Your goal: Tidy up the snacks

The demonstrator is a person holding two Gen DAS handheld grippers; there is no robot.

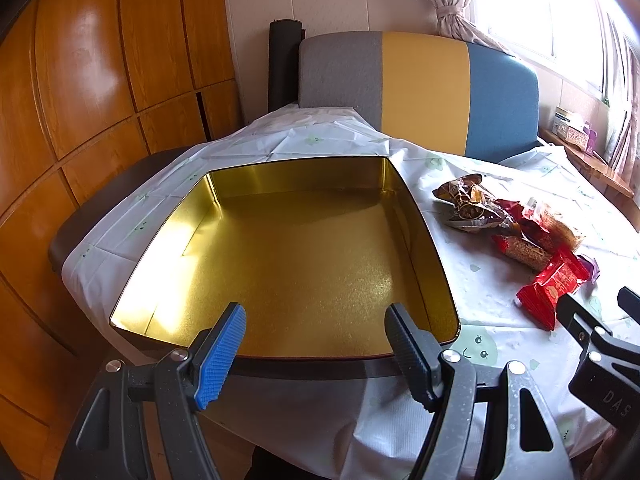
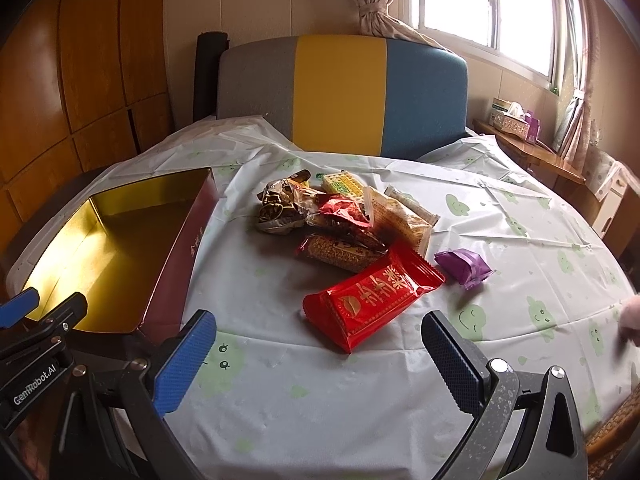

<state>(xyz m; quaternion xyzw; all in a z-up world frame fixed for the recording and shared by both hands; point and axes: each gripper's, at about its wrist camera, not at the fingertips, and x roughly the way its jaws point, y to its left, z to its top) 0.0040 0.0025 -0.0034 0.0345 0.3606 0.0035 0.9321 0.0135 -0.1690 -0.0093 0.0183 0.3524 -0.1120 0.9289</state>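
Snacks lie heaped on the tablecloth [image 2: 360, 400], the red packet [image 2: 372, 300] nearest, just ahead of the right gripper [image 2: 318, 356], whose jaws gape wide and hold nothing. A purple packet [image 2: 466, 266] sits beside it. The left gripper [image 1: 316, 350] (also spread wide, empty) hangs over the near rim of the gold-lined tin [image 1: 288, 256], left of the pile.

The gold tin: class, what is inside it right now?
Nothing shows inside the gold tin: only its bare gold floor and walls. The near strip of floor is hidden behind the front wall. The snacks lie on the tablecloth.
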